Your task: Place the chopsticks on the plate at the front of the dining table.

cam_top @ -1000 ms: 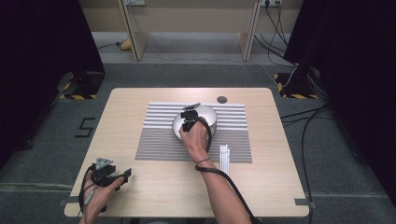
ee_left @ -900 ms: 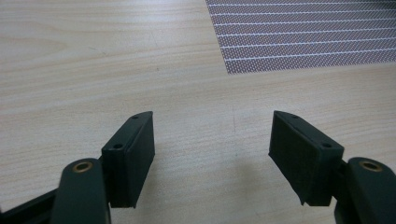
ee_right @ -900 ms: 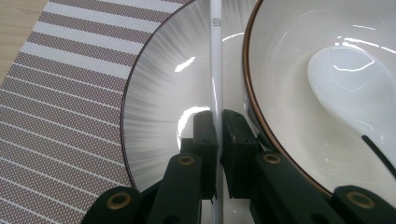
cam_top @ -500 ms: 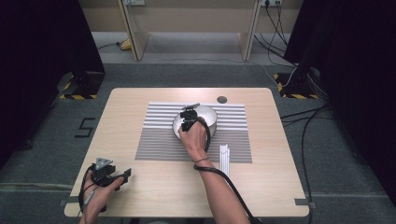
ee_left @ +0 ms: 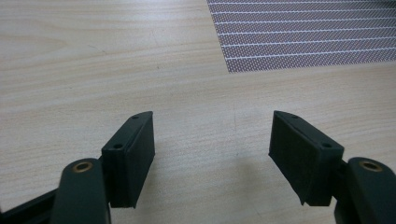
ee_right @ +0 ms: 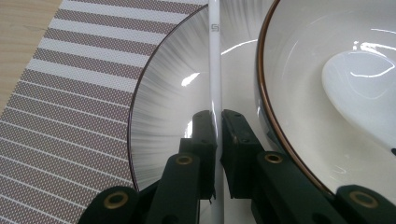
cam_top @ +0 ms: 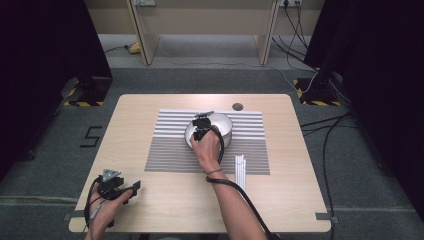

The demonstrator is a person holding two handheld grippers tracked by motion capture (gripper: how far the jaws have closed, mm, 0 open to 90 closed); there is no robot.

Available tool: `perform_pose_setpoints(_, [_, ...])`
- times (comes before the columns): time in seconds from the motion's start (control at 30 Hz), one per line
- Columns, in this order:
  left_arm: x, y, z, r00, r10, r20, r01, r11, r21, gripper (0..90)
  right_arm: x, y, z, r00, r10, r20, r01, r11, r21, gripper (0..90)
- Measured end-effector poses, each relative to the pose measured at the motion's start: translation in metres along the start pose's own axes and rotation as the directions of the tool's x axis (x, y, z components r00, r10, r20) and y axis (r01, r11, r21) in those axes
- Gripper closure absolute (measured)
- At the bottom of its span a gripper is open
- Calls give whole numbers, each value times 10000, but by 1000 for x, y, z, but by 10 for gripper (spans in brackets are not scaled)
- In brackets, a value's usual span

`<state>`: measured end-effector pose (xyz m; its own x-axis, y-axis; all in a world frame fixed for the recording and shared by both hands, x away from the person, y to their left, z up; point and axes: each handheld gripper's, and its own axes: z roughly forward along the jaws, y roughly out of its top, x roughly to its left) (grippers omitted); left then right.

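Observation:
My right gripper (ee_right: pixel 218 135) is shut on a thin white chopstick (ee_right: pixel 215 70), which runs straight up between its pads. Its jaws have just been opening slightly, with the chopstick still between them. The chopstick lies over a grey-rayed plate (ee_right: pixel 173 93), just left of a white bowl (ee_right: pixel 303 70) with a brown rim. A white spoon (ee_right: pixel 359 84) rests inside the bowl. From above, the right gripper (cam_top: pixel 201 131) sits over the bowl's (cam_top: pixel 222 125) left side. My left gripper (cam_top: pixel 131 188) stands open on bare wood near the front left corner, its jaws (ee_left: pixel 212 154) with nothing between them.
A striped grey-and-white placemat (cam_top: pixel 170 150) covers the table's middle under the dishes. More white sticks (cam_top: pixel 240 170) lie at the mat's front right. A small dark round disc (cam_top: pixel 238 106) sits near the far table edge. Cables trail on the floor at the right.

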<state>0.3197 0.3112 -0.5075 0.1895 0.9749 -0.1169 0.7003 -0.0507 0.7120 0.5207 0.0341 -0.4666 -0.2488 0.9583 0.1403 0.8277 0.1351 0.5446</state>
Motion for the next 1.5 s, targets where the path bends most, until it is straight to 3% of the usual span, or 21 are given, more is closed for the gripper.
perform_pose_setpoints(0.07, [0,0,0,10000,-15,8,15,10000,12,308,1,-1,0,9999,11,-115,-11,10000,-54,790])
perform_pose_setpoints(0.27, [0,0,0,10000,-30,18,30,10000,19,308,2,-2,-1,9998,-37,-195,36,10000,-41,748])
perform_pose_setpoints(0.57, [0,0,1,10000,-15,13,15,10000,48,308,0,-9,-5,9998,-82,-206,84,9999,74,727])
perform_pose_setpoints(0.87, [-1,-1,1,10000,-43,27,43,10000,2,308,-3,-20,-22,9986,-211,-475,231,9988,426,731])
perform_pose_setpoints(1.07, [-1,0,0,10000,14,43,-14,10000,37,308,-5,-27,-46,9960,-415,-788,476,9959,764,771])
perform_pose_setpoints(1.5, [-3,-1,1,10000,-19,50,19,10000,18,308,-16,-46,-59,9935,-373,-1071,519,9892,1370,794])
